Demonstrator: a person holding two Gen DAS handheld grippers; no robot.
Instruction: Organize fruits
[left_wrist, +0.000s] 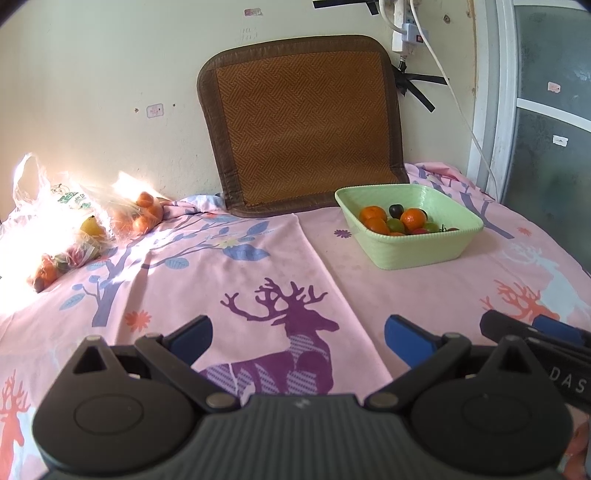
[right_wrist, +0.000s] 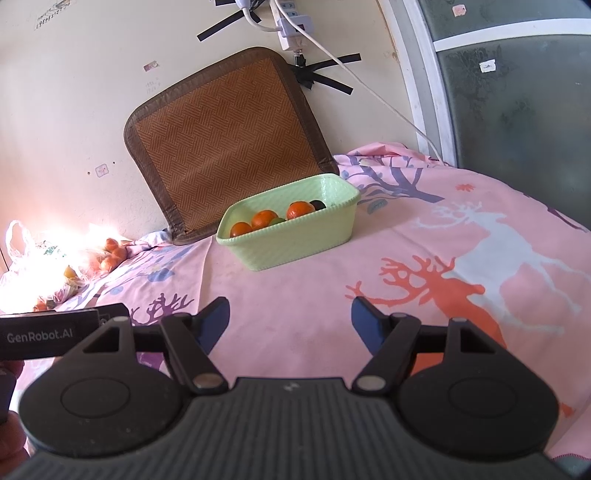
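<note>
A light green basket (left_wrist: 413, 254) stands on the pink cloth at the right back. It holds several oranges (left_wrist: 412, 218), green fruits and a dark plum (left_wrist: 395, 210). It also shows in the right wrist view (right_wrist: 295, 247). Clear plastic bags with oranges (left_wrist: 142, 216) and a yellow fruit (left_wrist: 92, 226) lie at the far left in bright sun, and show in the right wrist view (right_wrist: 110, 256) too. My left gripper (left_wrist: 299, 341) is open and empty, low over the cloth. My right gripper (right_wrist: 290, 319) is open and empty, in front of the basket.
A brown woven mat (left_wrist: 303, 125) leans on the wall behind the basket. A white cable (left_wrist: 454, 96) hangs from a power strip at the right. A glass door (left_wrist: 546, 129) is at the far right. The right gripper's body (left_wrist: 535, 336) sits beside my left one.
</note>
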